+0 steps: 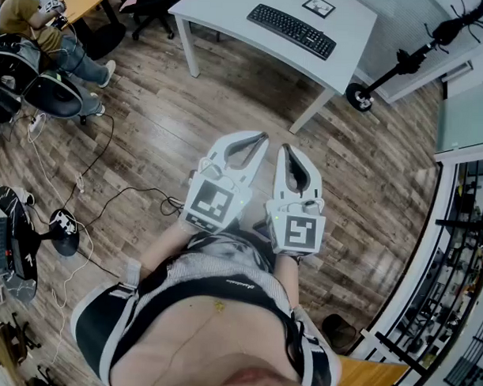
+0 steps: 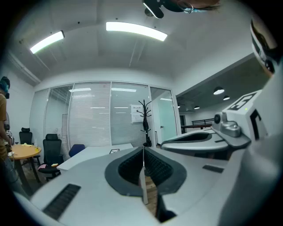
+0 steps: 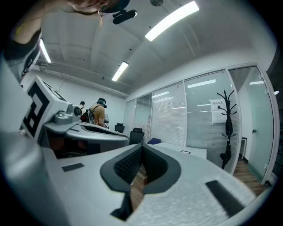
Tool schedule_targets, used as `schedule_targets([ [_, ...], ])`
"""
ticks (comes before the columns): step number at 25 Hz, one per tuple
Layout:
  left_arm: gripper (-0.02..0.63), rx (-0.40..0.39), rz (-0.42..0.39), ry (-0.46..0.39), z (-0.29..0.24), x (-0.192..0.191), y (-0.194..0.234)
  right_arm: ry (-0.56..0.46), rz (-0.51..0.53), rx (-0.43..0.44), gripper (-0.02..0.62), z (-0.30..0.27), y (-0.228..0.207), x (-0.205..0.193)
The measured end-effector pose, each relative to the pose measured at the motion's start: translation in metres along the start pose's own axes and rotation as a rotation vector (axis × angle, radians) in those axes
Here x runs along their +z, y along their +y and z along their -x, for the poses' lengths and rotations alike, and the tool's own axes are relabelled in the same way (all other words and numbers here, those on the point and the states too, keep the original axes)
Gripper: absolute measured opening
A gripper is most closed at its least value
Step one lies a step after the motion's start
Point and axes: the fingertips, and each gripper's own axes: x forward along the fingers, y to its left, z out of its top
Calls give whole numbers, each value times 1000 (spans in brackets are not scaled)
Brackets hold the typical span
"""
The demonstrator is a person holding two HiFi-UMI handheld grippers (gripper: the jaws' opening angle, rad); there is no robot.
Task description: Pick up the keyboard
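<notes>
Left gripper (image 1: 261,138) and right gripper (image 1: 286,149) sit empty before us, jaws pressed together, well short of the keyboard (image 1: 291,30) lying on the table (image 1: 232,14) ahead, so we judge ourselves at the approach step, needing next to reach forward and spread the jaws.

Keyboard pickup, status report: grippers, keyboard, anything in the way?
Left gripper shut, empty; right gripper shut, empty. Keyboard untouched on white table ahead. Nothing seen in the way.
</notes>
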Motion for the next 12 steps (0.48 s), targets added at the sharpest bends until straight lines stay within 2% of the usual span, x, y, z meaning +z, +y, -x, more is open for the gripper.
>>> schedule_targets([
  [4, 14, -3, 40, -29, 1, 3, 4, -22, -15, -11, 5, 0, -3, 5],
  [5, 15, -10, 58, -36, 1, 3, 6, -32, -21, 8, 14, -2, 0, 5],
  [6, 16, -16, 77, -41, 0, 3, 9, -37, -28, 24, 59, -5, 2, 5],
  [8, 24, -21, 110, -46, -3, 1, 16, -41, -29, 34, 64, -11, 2, 5],
  [10, 107, -34, 130, -35, -9, -3, 21, -39, -29, 29, 64, -18, 0, 3],
  [12, 115, -36, 137, -24, -13, -8, 30, -33, -24, 24, 64, -26, 0, 2],
])
